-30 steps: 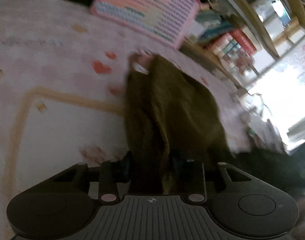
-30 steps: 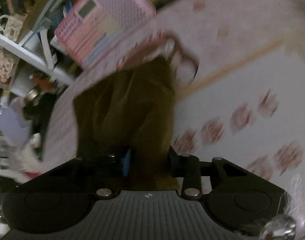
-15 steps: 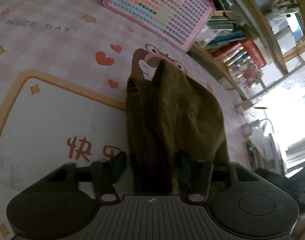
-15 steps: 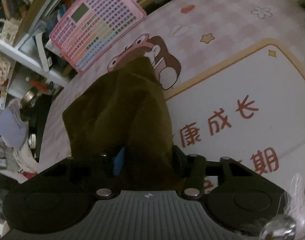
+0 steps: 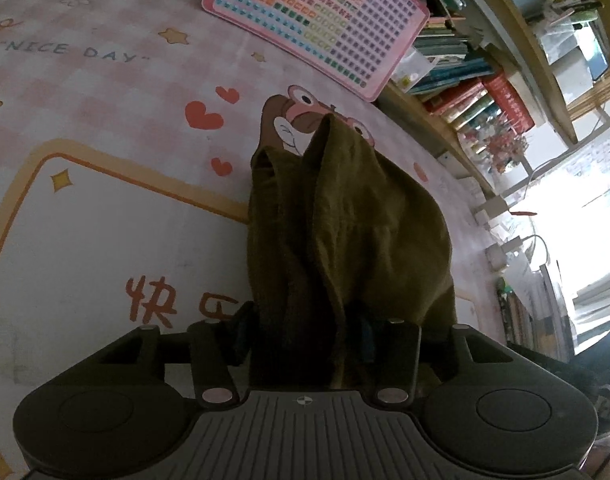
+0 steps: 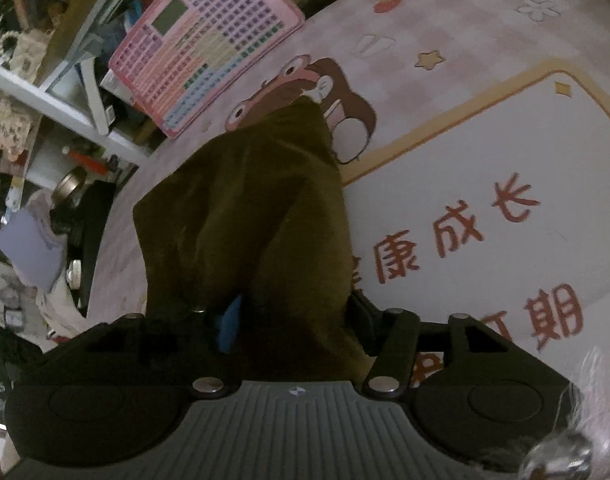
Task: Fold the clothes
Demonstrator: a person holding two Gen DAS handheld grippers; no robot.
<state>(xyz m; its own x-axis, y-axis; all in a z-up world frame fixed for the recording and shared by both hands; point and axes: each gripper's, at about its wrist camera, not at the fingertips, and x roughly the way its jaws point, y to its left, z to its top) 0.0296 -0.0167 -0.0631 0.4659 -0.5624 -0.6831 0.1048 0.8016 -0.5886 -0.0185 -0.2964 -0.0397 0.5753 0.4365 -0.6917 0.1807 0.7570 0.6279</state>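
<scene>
1. Your L gripper (image 5: 305, 332) was clamped on the olive garment (image 5: 345, 220); cloth was bunched between both fingers and hid the tips.
2. Your R gripper (image 6: 293, 320) was likewise closed on the same garment (image 6: 245, 208); blue pad (image 6: 230, 322) of one finger showed at the fabric edge.
3. Garment hung from both grippers in draped folds, over the pink play mat (image 5: 105, 92). Its far end reached the cartoon animal print (image 5: 289, 120) on the mat; can't tell if it touched the mat there.
4. Mat: white panel w/ orange border, red characters (image 6: 477, 224), hearts (image 5: 203, 115), "NICE DAY" text.
5. Pink button board (image 5: 321, 20) leaned at the mat's far edge, against the bookshelf (image 5: 485, 96). Well apart from the garment.
6. R wrist view: clutter on shelves at left, too dim to ID.
</scene>
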